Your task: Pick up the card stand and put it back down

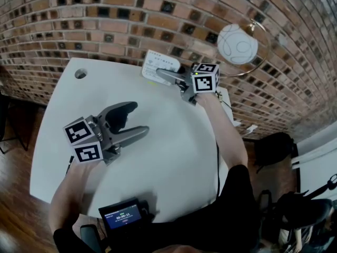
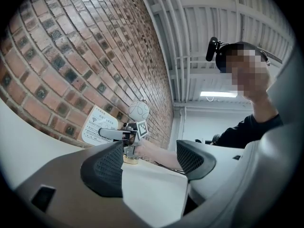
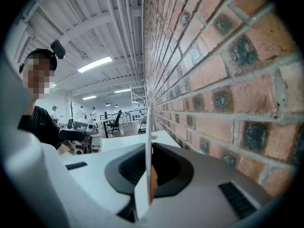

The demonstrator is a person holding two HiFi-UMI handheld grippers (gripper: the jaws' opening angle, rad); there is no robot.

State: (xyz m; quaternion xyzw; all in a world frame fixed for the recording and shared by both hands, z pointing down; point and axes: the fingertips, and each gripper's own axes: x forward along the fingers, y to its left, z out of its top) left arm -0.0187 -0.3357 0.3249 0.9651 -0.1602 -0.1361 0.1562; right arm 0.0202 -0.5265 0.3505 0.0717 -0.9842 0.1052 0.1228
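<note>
As the right gripper [image 1: 164, 74] is pinched on the card stand [image 1: 158, 62], step: grasp made, pick-up half in hand.
Right jaws: nearly together, card edge-on between the pads [image 3: 128, 167].
Stand location: between the right gripper's jaws, sticking out past its tips.
Lift status: can't tell if it's clear of the table [image 1: 174, 157].
Brick wall [image 3: 228, 80]: close along one side of the right gripper.
Left gripper [image 1: 138, 119]: jaws spread, nothing between them, well apart from the stand.
Next move, my read: keep the card upright, lower straight, base flat before letting go.
</note>
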